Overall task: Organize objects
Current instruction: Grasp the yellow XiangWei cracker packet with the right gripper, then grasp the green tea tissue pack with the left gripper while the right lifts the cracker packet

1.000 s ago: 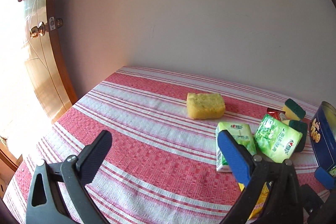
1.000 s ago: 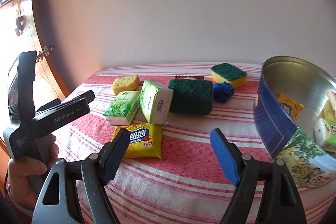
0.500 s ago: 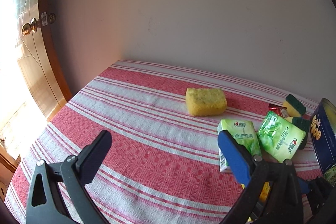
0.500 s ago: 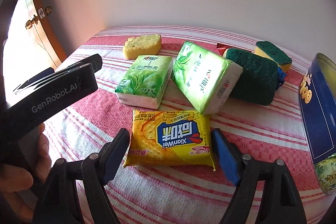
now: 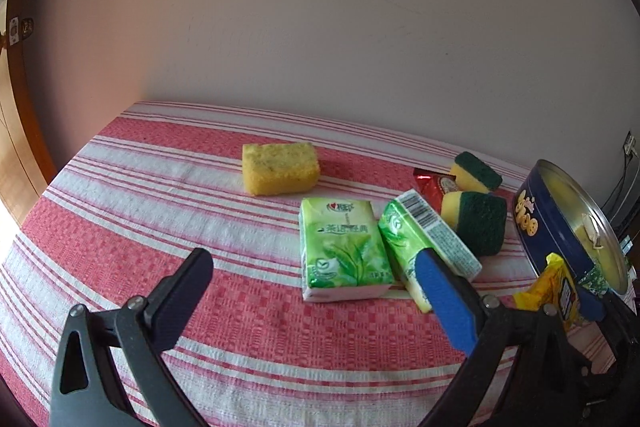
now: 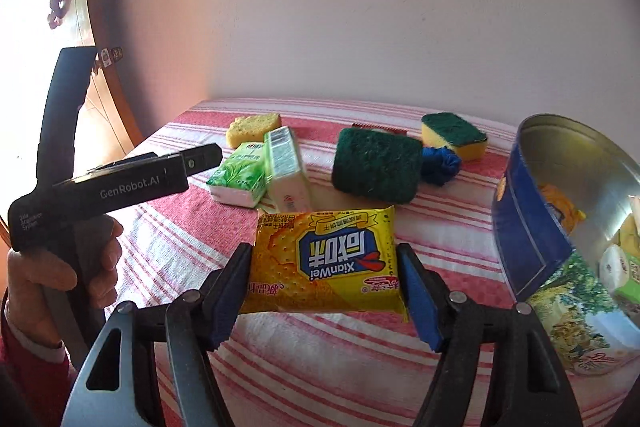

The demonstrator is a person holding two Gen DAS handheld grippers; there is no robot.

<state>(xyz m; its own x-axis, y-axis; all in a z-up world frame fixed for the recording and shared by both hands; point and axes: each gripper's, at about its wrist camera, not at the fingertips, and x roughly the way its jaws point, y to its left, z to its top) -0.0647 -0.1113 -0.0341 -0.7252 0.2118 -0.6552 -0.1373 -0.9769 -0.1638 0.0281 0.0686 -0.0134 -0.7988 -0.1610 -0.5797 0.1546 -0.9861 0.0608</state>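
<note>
My right gripper (image 6: 324, 291) is shut on a yellow XianWei cracker packet (image 6: 326, 263) and holds it above the red striped tablecloth (image 6: 320, 367); the packet also shows in the left wrist view (image 5: 554, 287). The blue round tin (image 6: 532, 239), tilted and open, stands to the right with packets inside; it also shows in the left wrist view (image 5: 536, 227). My left gripper (image 5: 316, 291) is open and empty above the cloth, near two green tissue packs (image 5: 344, 251).
On the cloth lie a yellow sponge (image 5: 280, 167), two green-topped scouring sponges (image 6: 376, 167) (image 6: 454, 135), a blue scrubber ball (image 6: 440, 165) and a red packet (image 5: 434, 183). A wall is behind the table, a wooden door (image 6: 108, 99) at left.
My right gripper closed on the yellow cracker packet and lifted it off the cloth. My left gripper swung to the right, toward the tissue packs.
</note>
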